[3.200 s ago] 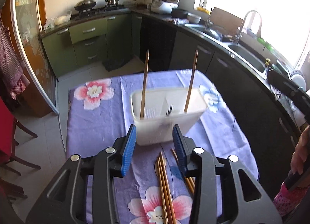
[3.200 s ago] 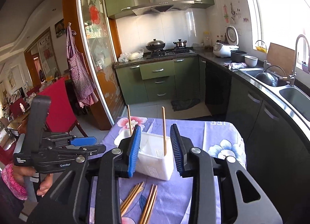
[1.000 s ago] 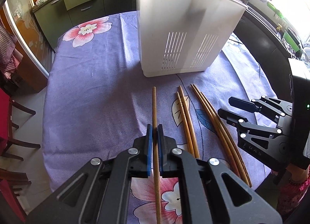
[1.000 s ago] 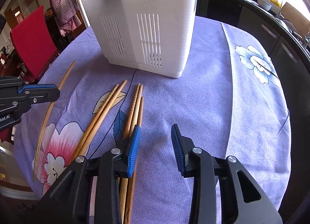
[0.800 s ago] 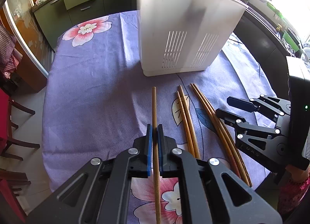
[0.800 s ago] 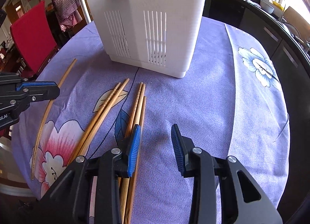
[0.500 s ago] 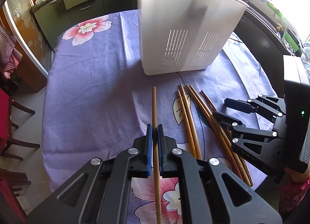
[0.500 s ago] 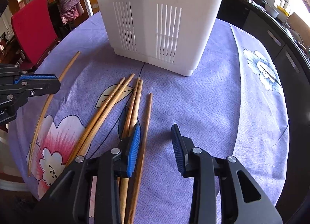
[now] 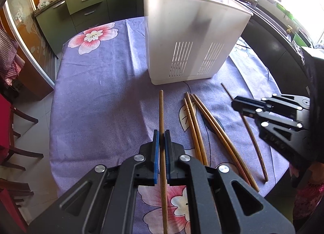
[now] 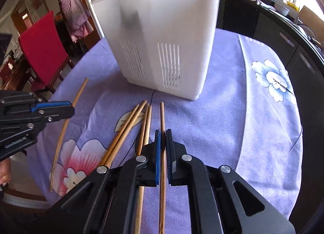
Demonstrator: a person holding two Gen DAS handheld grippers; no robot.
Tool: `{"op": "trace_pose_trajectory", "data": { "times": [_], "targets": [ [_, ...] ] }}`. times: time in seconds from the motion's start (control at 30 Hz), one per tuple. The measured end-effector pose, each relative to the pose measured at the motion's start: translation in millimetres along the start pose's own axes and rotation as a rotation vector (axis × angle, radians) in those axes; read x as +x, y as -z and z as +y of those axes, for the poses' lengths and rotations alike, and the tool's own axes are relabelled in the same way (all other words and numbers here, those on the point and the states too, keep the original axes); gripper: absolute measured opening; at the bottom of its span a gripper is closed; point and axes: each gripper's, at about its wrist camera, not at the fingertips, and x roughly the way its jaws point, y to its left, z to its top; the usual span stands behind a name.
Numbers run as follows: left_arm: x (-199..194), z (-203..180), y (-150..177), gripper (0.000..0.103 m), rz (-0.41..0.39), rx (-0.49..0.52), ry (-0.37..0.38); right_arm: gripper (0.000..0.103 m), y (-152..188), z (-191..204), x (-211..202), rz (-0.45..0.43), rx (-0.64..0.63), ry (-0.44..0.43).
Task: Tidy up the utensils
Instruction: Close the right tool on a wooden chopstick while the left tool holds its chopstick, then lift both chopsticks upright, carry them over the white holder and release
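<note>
A white slotted utensil holder (image 9: pixel 194 37) (image 10: pixel 166 37) stands on the purple flowered tablecloth (image 9: pixel 97 92), with two chopsticks upright in it. My left gripper (image 9: pixel 161 138) (image 10: pixel 70 108) is shut on one wooden chopstick (image 9: pixel 161 108) (image 10: pixel 66 124) that points toward the holder. My right gripper (image 10: pixel 163 138) (image 9: pixel 236 103) has its jaws closing, and the pads press on another chopstick (image 10: pixel 162 116) (image 9: pixel 253 140). Several loose chopsticks (image 9: pixel 196 128) (image 10: pixel 129 124) lie on the cloth between the two grippers.
A red chair (image 10: pixel 42 37) stands off the table's left side. Dark kitchen cabinets (image 9: pixel 269 43) and a sink run along the right, close to the table's edge. A hand (image 10: pixel 4 175) shows under the left gripper.
The right gripper has shut on a chopstick from the pile and raised it clear of the others. The left gripper has stayed still, shut on its chopstick.
</note>
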Motion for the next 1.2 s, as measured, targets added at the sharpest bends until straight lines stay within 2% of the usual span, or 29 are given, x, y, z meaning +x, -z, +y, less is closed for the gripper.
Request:
{"op": "trace_pose_trajectory", "data": {
  "times": [0.23,0.37,0.5,0.73,1.0,1.2],
  "targets": [
    [-40,3,-3,0.005,-0.090,-0.002,0.010,0.006,8,-16,-98,-0.244,0.062,-0.036],
    [-65,3,-1,0.005,-0.141,0.000,0.011,0.006,24,-22,-137,-0.327,0.075,-0.022],
    [-85,3,1,0.005,-0.183,0.000,0.009,0.006,36,-22,-157,-0.366,0.085,-0.007],
    [-107,-2,5,0.005,-0.226,0.014,0.002,0.006,36,-22,-177,-0.415,0.086,-0.005],
    [-123,-3,0,0.005,-0.264,0.023,0.010,0.006,13,-11,-192,-0.453,0.059,-0.012],
    [-142,-4,-18,0.005,-0.287,0.032,0.034,0.006,-18,-8,-210,-0.484,0.035,-0.019]
  ]
}}
